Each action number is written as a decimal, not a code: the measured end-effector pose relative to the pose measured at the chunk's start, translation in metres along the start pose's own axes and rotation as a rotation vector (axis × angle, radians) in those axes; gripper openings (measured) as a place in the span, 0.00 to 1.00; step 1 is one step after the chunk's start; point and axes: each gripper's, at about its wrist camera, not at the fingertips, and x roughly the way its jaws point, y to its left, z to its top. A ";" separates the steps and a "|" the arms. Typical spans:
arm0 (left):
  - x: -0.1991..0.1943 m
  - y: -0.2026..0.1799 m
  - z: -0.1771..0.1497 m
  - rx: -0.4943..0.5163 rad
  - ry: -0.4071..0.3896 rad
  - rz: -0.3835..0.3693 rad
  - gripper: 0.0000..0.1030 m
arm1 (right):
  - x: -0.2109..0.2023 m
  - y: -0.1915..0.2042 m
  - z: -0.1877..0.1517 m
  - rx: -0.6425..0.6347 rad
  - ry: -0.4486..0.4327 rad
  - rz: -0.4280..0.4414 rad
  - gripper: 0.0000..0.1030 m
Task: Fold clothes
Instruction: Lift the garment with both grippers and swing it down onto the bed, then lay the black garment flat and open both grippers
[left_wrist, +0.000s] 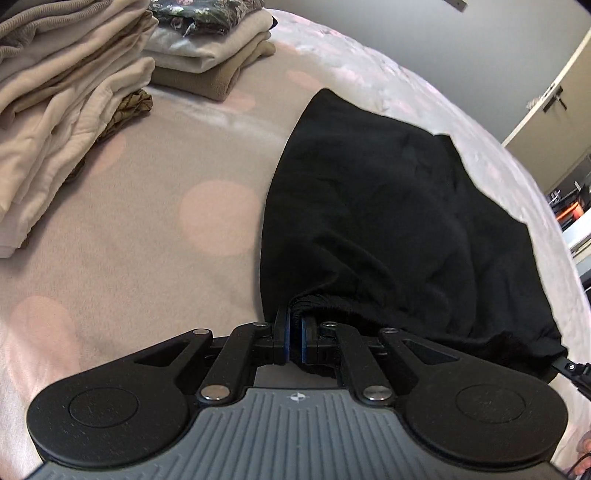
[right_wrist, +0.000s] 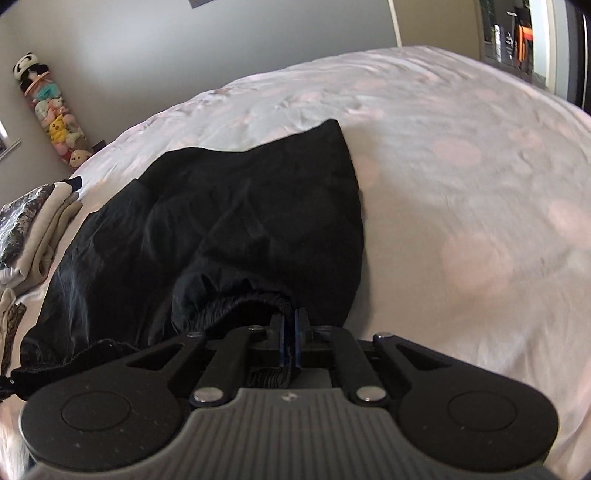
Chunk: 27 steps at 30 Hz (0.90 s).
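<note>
Bedding with pale pink dots (left_wrist: 147, 229) forms the work surface, and it lies beneath both of my tools. Nearest to me, my left gripper (left_wrist: 294, 334) has its jaws drawn narrow, pinched on the gathered waistband edge of the black garment (left_wrist: 388, 221). My right gripper (right_wrist: 290, 332) is likewise closed down on the same ribbed band, with a fold of the fabric passing between its blue pads. The band sags between the two grip points, so the near edge appears raised off the bed while the body of the garment trails away from me and rests on the cover, ending in a pointed far corner.

Judgement for this step: keep both grips equally firm and spread the two tools apart until the band runs straight, then carry the near edge forward to meet the far one, keeping both tools level so that the crease forms square. Thin, slippery fabric may slide, so move slowly.

Farther off on my left stand stacks of folded beige clothes (left_wrist: 55, 92) and a second pile topped by a dark floral piece (left_wrist: 207, 33). Beyond the bed in the right view, a hanging column of plush toys (right_wrist: 51, 114) shows against the grey wall.
</note>
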 end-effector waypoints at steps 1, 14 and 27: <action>0.001 0.001 -0.002 0.009 -0.001 0.008 0.04 | -0.001 0.000 -0.002 0.004 0.001 -0.001 0.14; -0.034 -0.035 -0.051 0.470 -0.198 0.199 0.31 | -0.009 0.004 -0.014 0.066 0.078 -0.059 0.46; -0.021 -0.057 -0.046 0.607 -0.229 0.218 0.05 | -0.005 0.002 -0.016 0.079 0.080 -0.060 0.10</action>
